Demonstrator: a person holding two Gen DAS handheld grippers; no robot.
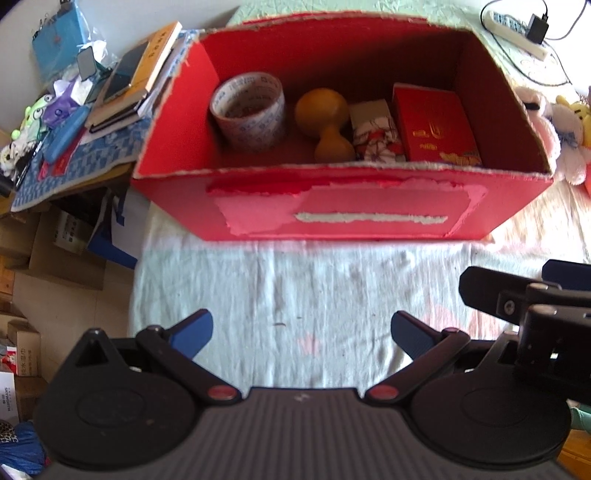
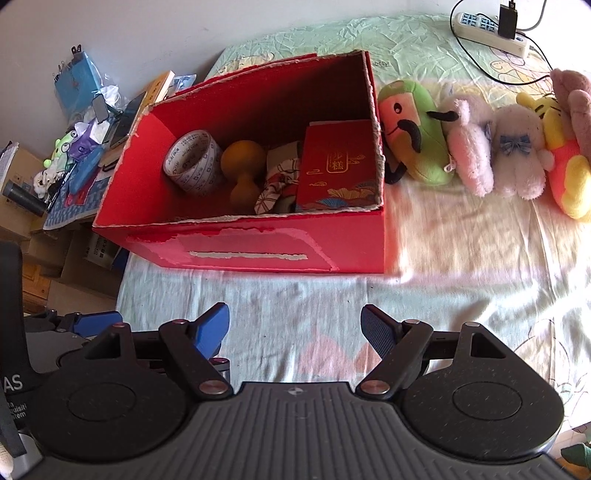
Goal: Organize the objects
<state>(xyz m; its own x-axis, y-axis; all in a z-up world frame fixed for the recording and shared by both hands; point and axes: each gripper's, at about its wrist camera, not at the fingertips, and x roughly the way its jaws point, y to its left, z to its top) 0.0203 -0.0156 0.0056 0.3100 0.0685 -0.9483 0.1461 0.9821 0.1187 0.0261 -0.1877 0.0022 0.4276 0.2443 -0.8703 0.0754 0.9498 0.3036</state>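
A red cardboard box (image 1: pixel 369 218) (image 2: pixel 258 251) stands open on the bed. It holds a tape roll (image 1: pixel 249 110) (image 2: pixel 194 166), a yellow gourd (image 1: pixel 325 122) (image 2: pixel 242 166), a patterned cloth bundle (image 1: pixel 376 136) (image 2: pixel 277 184) and a red gift box (image 1: pixel 436 125) (image 2: pixel 338 162). My left gripper (image 1: pixel 301 332) is open and empty, above the sheet in front of the box. My right gripper (image 2: pixel 295 328) is open and empty, also in front of the box; it shows at the right of the left wrist view (image 1: pixel 517 299).
Several plush toys (image 2: pixel 480 147) lie in a row right of the box. A power strip (image 2: pixel 491 27) with cables lies at the back right. A cluttered side table (image 1: pixel 92 110) with books and small items stands left of the bed, cardboard boxes (image 1: pixel 55 251) below it.
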